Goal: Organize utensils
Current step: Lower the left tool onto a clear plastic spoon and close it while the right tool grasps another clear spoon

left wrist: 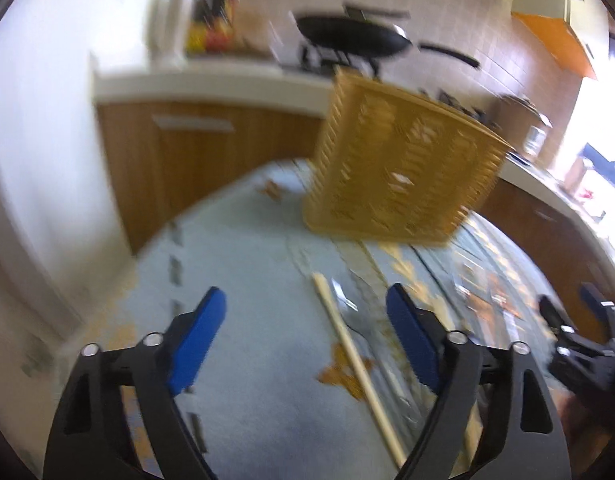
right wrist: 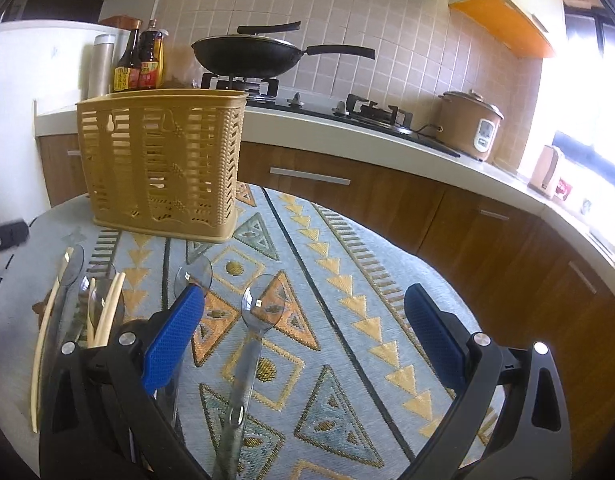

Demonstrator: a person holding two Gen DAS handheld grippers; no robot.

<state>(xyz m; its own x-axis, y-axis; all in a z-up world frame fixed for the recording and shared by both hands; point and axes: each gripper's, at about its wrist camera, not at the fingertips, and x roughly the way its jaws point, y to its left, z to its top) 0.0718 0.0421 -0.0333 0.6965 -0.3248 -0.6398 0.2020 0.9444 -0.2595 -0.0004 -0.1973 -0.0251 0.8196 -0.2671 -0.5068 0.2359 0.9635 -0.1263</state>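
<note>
The left wrist view is blurred. My left gripper (left wrist: 306, 293) stands open over the patterned tablecloth (left wrist: 247, 264). A pale wooden chopstick (left wrist: 357, 364) lies on the cloth between its blue pads, touched by neither. The tan slotted utensil basket (left wrist: 399, 168) stands upright beyond it. My right gripper (right wrist: 305, 293) is open too, low over the cloth. A clear plastic spoon (right wrist: 263, 304) lies between its fingers, apart from both pads. More clear spoons (right wrist: 73, 264) and chopsticks (right wrist: 109, 306) lie to the left. The basket (right wrist: 159, 164) stands at the back left.
Behind the round table (right wrist: 407, 280) runs a kitchen counter (right wrist: 347, 136) with a black wok (right wrist: 251, 56) on the stove, sauce bottles (right wrist: 141, 60) and a rice cooker (right wrist: 473, 124). Wooden cabinet doors (right wrist: 387, 200) stand close behind the table's far edge.
</note>
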